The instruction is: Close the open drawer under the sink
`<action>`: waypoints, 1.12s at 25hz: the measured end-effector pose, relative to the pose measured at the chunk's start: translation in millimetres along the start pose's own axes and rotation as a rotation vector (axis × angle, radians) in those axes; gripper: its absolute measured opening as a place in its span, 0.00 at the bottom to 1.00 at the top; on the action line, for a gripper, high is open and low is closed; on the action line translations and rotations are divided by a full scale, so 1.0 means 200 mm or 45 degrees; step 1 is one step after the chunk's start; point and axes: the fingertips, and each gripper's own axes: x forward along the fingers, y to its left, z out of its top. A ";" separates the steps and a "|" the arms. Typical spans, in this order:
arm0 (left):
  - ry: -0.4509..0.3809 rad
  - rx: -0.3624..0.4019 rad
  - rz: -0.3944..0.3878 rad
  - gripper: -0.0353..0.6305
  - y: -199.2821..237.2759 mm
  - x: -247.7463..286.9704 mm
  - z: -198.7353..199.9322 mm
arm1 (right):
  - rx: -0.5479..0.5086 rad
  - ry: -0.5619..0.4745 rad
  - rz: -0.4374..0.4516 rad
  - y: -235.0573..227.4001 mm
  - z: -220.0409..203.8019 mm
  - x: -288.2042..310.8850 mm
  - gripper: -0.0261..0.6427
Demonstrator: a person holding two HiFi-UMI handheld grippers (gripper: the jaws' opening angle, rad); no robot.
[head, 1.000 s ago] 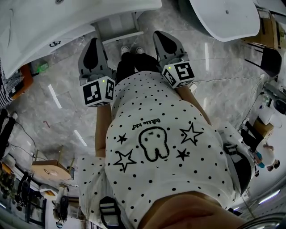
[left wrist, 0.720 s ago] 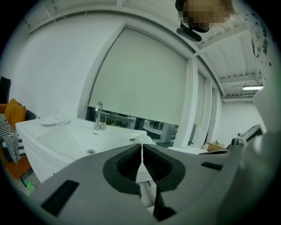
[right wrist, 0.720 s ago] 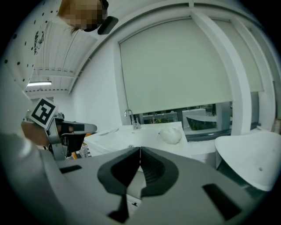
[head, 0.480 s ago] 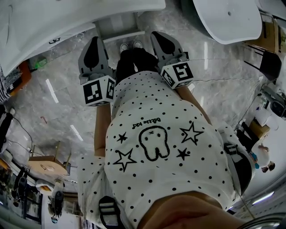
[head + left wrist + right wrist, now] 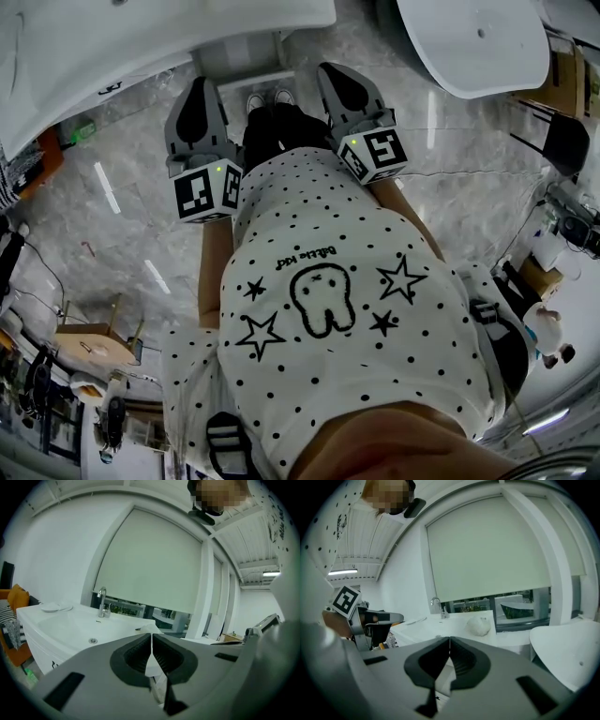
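Note:
In the head view a white sink (image 5: 94, 47) runs along the top left, and a white drawer (image 5: 246, 58) juts out from under it toward the person's shoes (image 5: 267, 98). My left gripper (image 5: 195, 94) is held just left of the drawer front and my right gripper (image 5: 330, 77) just right of it, both pointing at the sink. In the left gripper view the jaws (image 5: 151, 641) are shut with nothing between them, with the basin and faucet (image 5: 101, 603) beyond. The right gripper (image 5: 449, 645) is likewise shut and empty.
A large white tub (image 5: 478, 42) stands at the top right over the marble floor. A wooden stool (image 5: 94, 342) and cables lie at the left. On the sink counter rests a white round lump (image 5: 479, 626). The person's dotted shirt (image 5: 328, 309) hides the near floor.
The head view has shifted slightly. Both grippers keep their places in front of the drawer, still shut.

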 end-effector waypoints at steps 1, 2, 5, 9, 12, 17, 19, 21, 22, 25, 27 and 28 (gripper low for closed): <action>-0.001 0.002 0.003 0.08 0.00 0.00 0.00 | 0.002 -0.001 -0.001 0.00 0.00 0.00 0.06; -0.001 0.004 0.007 0.08 0.01 0.00 0.00 | 0.004 -0.002 -0.002 0.00 0.00 0.00 0.06; 0.000 0.009 0.017 0.08 0.01 -0.01 0.00 | 0.014 -0.008 -0.001 -0.01 0.01 0.00 0.06; 0.024 0.018 0.036 0.07 0.03 -0.03 -0.03 | 0.019 -0.015 0.007 0.00 0.02 0.01 0.06; 0.083 0.030 0.070 0.07 0.06 -0.04 -0.08 | 0.014 -0.018 0.018 0.00 0.03 0.02 0.06; 0.185 0.034 0.112 0.07 0.13 -0.06 -0.20 | 0.006 -0.011 0.034 0.01 0.05 0.03 0.06; 0.227 0.026 0.120 0.07 0.14 -0.07 -0.26 | 0.006 -0.006 0.033 0.02 0.05 0.02 0.06; 0.261 0.018 0.131 0.07 0.16 -0.08 -0.31 | 0.011 0.000 0.033 0.02 0.06 0.01 0.06; 0.279 0.016 0.136 0.07 0.16 -0.08 -0.34 | 0.013 0.004 0.035 0.02 0.07 0.01 0.06; 0.351 0.018 0.140 0.07 0.18 -0.06 -0.45 | 0.018 0.014 0.048 0.02 0.07 0.01 0.06; 0.406 0.013 0.130 0.07 0.21 0.00 -0.57 | 0.019 0.024 0.054 0.01 0.04 0.06 0.06; 0.432 0.005 0.125 0.07 0.23 0.04 -0.65 | 0.017 0.032 0.056 0.00 0.01 0.10 0.06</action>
